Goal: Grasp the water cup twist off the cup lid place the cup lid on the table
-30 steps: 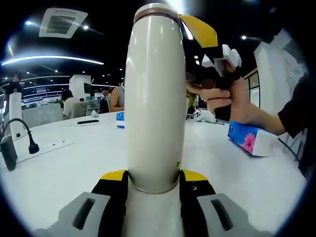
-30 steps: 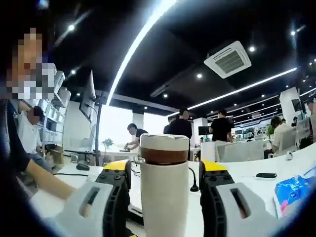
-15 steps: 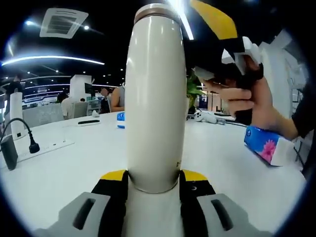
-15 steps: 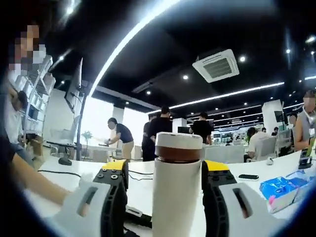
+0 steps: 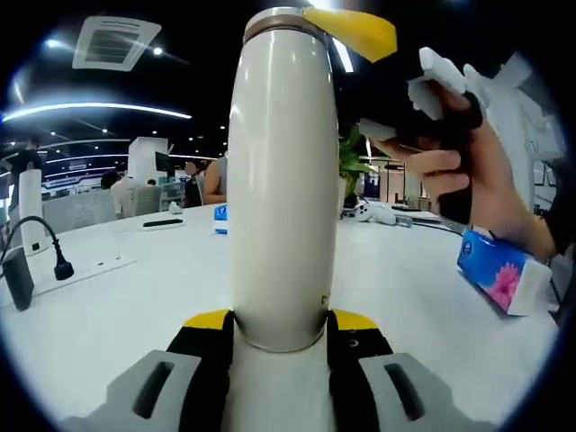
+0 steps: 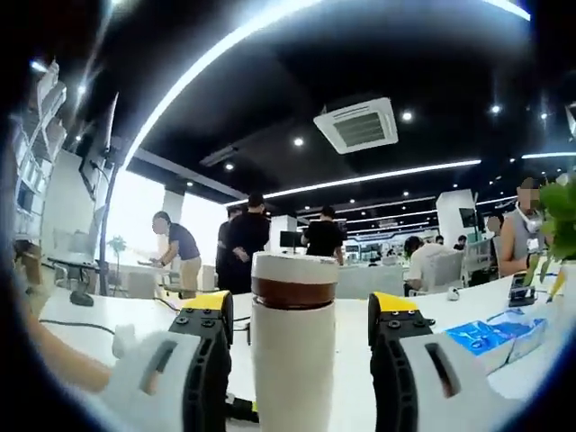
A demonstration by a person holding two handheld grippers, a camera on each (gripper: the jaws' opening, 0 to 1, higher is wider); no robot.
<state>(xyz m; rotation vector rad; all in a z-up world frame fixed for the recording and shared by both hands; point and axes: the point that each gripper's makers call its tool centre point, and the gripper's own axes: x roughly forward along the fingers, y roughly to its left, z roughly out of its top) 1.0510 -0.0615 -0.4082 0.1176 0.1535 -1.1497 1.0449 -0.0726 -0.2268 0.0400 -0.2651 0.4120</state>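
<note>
Water cup (image 5: 281, 180) upright on white table (image 5: 117, 306), dark-ceilinged office.

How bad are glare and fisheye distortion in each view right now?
Left gripper view: the water cup bulges barrel-like and a ceiling light flares at its top; the hand is soft. Right gripper view: the ceiling light strip blows out and curves; the cup lid stays sharp.

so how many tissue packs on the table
2 blue tissue packs: one at the right of the left gripper view below the person's hand, a smaller one far back beside the water cup. Others may be hidden.
</note>
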